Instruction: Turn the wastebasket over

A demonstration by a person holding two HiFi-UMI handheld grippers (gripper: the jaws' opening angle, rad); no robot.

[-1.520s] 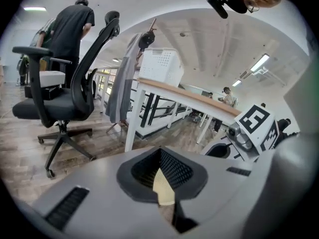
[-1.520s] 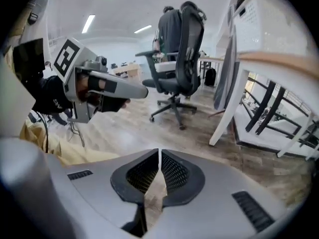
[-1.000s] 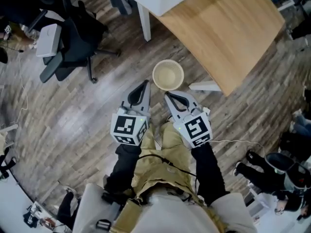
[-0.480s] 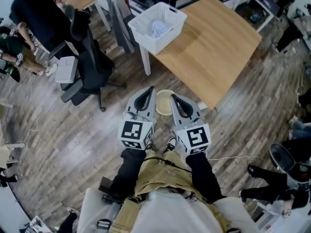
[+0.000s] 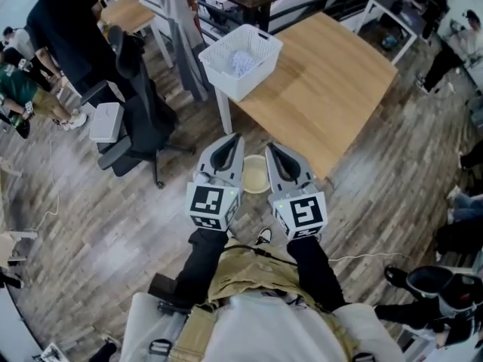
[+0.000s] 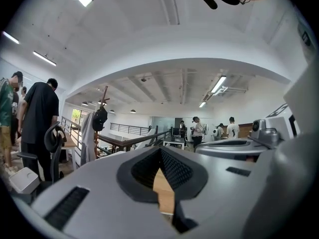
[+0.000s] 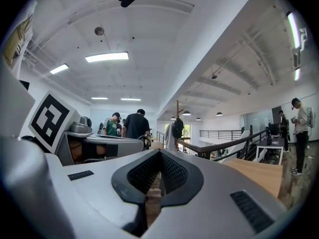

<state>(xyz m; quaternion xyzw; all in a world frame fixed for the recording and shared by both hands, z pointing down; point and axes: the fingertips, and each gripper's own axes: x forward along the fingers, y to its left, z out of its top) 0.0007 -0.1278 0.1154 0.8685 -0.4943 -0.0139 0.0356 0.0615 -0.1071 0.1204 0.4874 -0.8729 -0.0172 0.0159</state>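
The wastebasket point(image 5: 255, 175) is a cream round bin standing on the wood floor with its open mouth up, just in front of the table leg. It shows only in the head view, partly hidden between my two grippers. My left gripper point(image 5: 232, 140) is held level above the bin's left side, and my right gripper point(image 5: 272, 148) above its right side. Both are well above the floor and touch nothing. In the left gripper view the left gripper point(image 6: 160, 151) has its jaws together and empty. The right gripper point(image 7: 159, 154) looks the same in its own view.
A wooden table point(image 5: 332, 81) stands ahead with a white lattice basket point(image 5: 240, 59) on its near corner. A black office chair point(image 5: 139, 115) is at the left, with people point(image 5: 60, 29) beyond it. A dark railing point(image 7: 224, 141) and more desks lie farther off.
Both grippers have risen from near the floor and now point level. The head view has tilted up, so the table and white basket fill more of it. The wastebasket has stayed in place.
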